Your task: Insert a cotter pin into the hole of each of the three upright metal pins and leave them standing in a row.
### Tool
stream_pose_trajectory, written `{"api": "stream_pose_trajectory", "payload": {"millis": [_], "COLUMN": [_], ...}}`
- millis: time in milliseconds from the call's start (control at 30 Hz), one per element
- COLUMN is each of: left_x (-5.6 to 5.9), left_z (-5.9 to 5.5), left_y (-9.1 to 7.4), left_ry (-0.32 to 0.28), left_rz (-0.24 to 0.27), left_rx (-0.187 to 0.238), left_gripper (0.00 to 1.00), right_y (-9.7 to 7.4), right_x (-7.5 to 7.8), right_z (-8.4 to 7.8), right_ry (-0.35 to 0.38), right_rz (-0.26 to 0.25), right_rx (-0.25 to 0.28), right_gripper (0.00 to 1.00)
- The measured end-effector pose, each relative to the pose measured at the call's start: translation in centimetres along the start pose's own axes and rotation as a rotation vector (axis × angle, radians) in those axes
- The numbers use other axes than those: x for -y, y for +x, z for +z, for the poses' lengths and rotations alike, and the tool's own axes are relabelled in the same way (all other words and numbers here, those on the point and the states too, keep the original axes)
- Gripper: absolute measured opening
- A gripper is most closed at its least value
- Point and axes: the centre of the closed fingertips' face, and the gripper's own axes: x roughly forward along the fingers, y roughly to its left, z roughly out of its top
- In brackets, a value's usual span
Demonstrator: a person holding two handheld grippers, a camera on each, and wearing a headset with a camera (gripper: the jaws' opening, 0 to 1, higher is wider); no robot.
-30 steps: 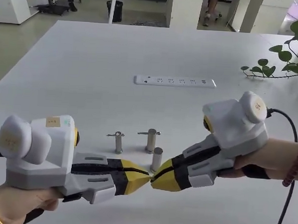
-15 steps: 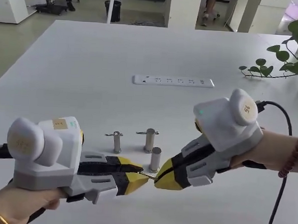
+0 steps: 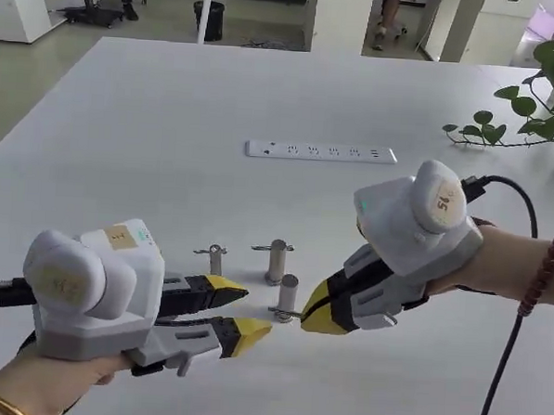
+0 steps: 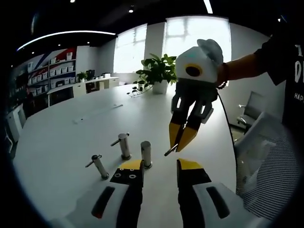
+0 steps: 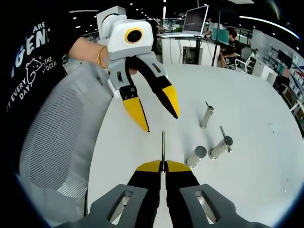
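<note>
Three metal pins (image 3: 276, 260) stand upright on a white table (image 3: 170, 127); landmark is the bare pin (image 3: 289, 293), the only one with no cotter pin through it. The other two pins sit just behind it and to its left, toward the power strip (image 3: 322, 151). One is close (image 3: 276, 260), the other farther left (image 3: 216, 258), and each has a cotter pin crosswise through its top. The right gripper (image 3: 306, 318) is immediately right of the bare pin, jaws pressed together on a loose cotter pin (image 3: 285, 311). That cotter pin sticks out past the tips and crosses in front of the bare pin's lower part in the head view. The left gripper view shows the loose cotter pin's (image 4: 170, 152) free end just beside the bare pin (image 4: 146, 153) with a gap between them. In the right gripper view it (image 5: 163, 146) runs straight out from the closed tips, with the bare pin (image 5: 195, 156) off to one side. The left gripper (image 3: 259, 309) is left of the bare pin and nearer the person, jaws spread apart and holding nothing, tips aimed toward the right gripper. A leafy plant (image 3: 533, 100) trails well beyond the bare pin, at the table's far right edge.
</note>
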Motion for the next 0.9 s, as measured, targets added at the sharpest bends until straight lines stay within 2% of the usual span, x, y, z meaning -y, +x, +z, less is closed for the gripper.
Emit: {"api": "stream_pose_trajectory", "payload": {"millis": [267, 400, 467, 700, 900], "left_x": [-1.3, -1.5, -1.7, -2.0, -2.2], "left_z": [-1.1, -1.4, -1.5, -1.5, -1.7], "left_y": [1.0, 1.7, 2.0, 3.1, 4.2], "left_ry": [0.016, -0.003, -0.014, -0.044, -0.056], "left_rz": [0.08, 0.102, 0.121, 0.156, 0.168], "left_rx": [-0.052, -0.058, -0.067, -0.06, -0.061], "left_gripper": [0.28, 0.28, 0.28, 0.27, 0.27], "right_y": [-0.3, -0.6, -0.7, -1.1, -1.0], "right_x": [1.3, 2.1, 2.3, 3.9, 4.5], "right_z": [-1.5, -2.6, -2.8, -4.0, -4.1], "right_ry": [-0.026, -0.041, -0.043, -0.045, -0.058], "right_rz": [-0.049, -0.078, -0.083, -0.127, -0.135], "right_rx": [-0.078, -0.137, -0.147, -0.206, -0.219], "right_gripper": [0.0, 0.0, 0.0, 0.0, 0.0]}}
